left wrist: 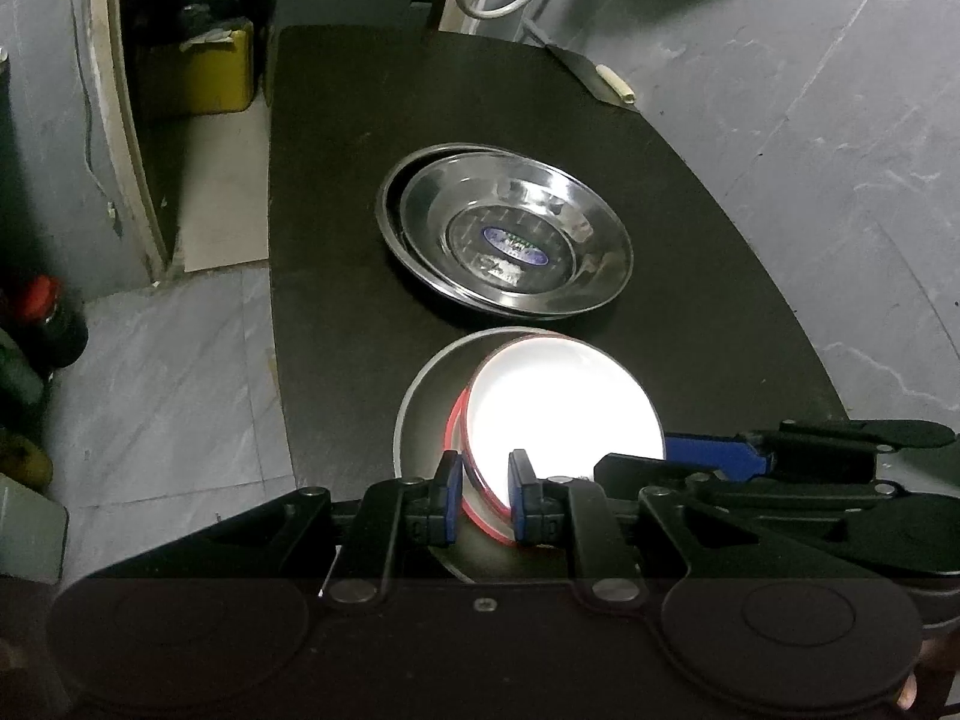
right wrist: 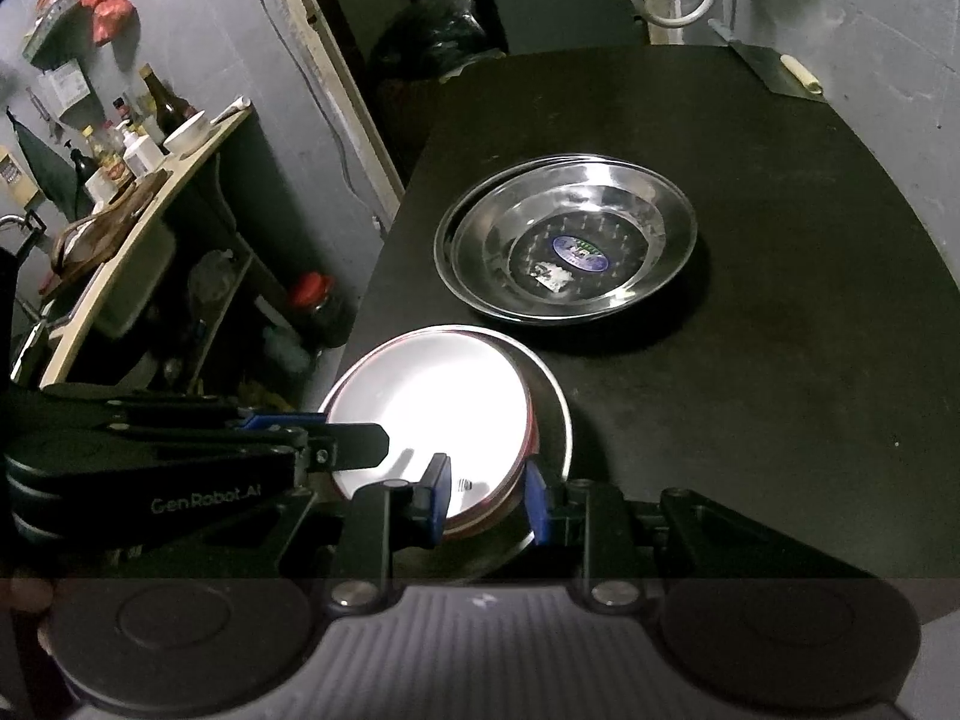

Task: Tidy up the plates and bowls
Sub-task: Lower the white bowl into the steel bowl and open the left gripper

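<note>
We have both grippers clamped on the near rim of the red-rimmed white bowl (left wrist: pixel 564 402), the left gripper (left wrist: pixel 486 495) beside the right gripper (right wrist: pixel 487 498), probably to seat it evenly in the grey bowl (left wrist: pixel 420 420) on the dark surface (left wrist: pixel 690 312); the steel plates (left wrist: pixel 510 234) sit stacked beyond.

dim room | glare blows out white bowl (left wrist: pixel 564 414) | fisheye bends edges | corners vignetted
</note>
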The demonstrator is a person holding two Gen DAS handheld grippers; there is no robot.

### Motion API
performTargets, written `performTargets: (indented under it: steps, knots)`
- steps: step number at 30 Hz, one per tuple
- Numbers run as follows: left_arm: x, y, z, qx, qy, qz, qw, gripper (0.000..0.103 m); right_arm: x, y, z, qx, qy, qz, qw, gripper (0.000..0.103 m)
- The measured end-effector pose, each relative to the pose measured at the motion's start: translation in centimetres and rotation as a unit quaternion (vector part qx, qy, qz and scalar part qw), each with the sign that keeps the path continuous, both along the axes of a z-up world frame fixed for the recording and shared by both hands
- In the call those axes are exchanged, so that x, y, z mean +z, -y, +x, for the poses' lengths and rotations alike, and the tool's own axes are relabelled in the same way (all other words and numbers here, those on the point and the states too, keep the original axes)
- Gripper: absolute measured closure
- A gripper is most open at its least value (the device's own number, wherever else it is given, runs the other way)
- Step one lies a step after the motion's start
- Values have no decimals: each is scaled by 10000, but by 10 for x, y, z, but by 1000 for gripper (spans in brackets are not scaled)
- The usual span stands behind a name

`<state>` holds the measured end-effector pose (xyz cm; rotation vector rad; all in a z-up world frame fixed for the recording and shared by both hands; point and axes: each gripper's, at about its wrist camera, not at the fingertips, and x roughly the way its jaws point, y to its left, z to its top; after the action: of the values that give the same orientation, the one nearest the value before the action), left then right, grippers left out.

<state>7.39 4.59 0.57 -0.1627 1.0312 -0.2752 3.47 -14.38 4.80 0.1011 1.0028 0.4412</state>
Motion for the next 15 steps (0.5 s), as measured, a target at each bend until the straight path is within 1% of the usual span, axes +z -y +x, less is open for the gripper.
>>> performTargets:
  steps: [10, 15]
  knots:
    - [0, 1, 0, 43, -18, 2, 10000, 86, -1, -1, 0, 3, 1, 17, 10000, 72]
    - [2, 0, -1, 76, 37, -32, 10000, 82, 0, 0, -2, -14, 62, 41, 10000, 71]
